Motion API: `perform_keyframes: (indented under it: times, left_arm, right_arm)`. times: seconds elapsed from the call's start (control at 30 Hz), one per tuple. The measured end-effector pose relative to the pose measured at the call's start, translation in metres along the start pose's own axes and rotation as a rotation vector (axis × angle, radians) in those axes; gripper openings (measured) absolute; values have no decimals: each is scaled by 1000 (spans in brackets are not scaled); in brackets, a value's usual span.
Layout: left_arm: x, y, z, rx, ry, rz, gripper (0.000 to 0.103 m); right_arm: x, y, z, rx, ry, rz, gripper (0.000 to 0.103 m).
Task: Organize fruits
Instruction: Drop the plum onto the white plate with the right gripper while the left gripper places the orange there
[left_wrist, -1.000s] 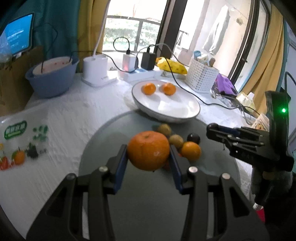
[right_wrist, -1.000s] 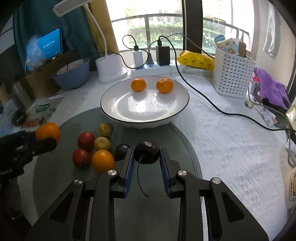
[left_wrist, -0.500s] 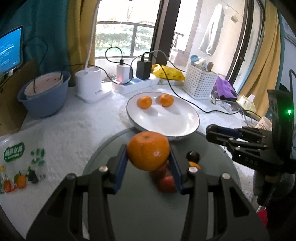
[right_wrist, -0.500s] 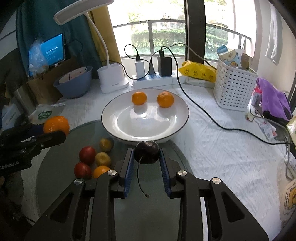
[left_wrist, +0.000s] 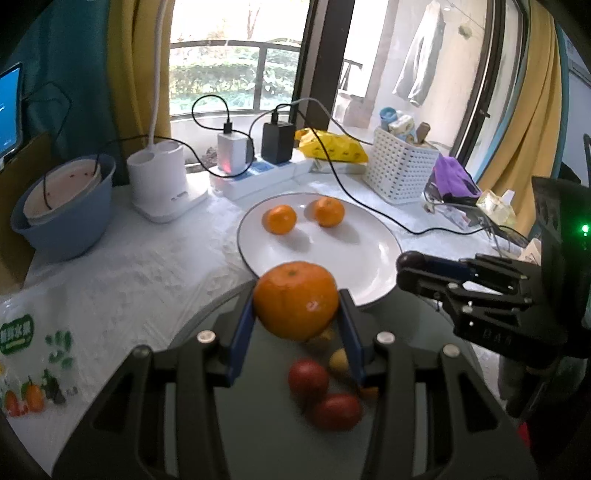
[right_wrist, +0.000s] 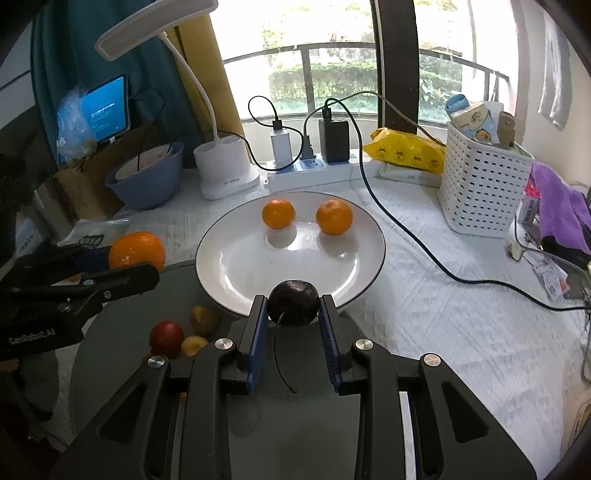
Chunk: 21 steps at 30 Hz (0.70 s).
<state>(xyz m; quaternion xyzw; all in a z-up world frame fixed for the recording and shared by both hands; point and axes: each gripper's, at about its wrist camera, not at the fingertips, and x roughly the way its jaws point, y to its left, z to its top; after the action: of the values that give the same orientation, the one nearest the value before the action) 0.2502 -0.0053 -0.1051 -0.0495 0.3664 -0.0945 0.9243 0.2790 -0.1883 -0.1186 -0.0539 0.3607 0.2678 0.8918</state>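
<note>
Both fruits are now hanging nearer the white plate (right_wrist: 221, 295) than a second ago, so delivery is likely coming. The left tool (left_wrist: 296, 326) is clamping the mandarin (left_wrist: 295, 300); the right tool (right_wrist: 293, 332) is gripping what is probably a dark cherry (right_wrist: 293, 302) at the rim.
</note>
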Motion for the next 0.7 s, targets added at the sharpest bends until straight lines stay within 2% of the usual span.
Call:
perform_keyframes:
  times: [0.47, 0.7]
  left_arm:
    - [34, -5, 21, 14, 27, -8, 45]
    - [38, -6, 22, 7, 44, -11, 48]
  right_arm:
    - [17, -8, 9, -1, 5, 28, 30]
    - [18, -7, 11, -6, 0, 18, 31]
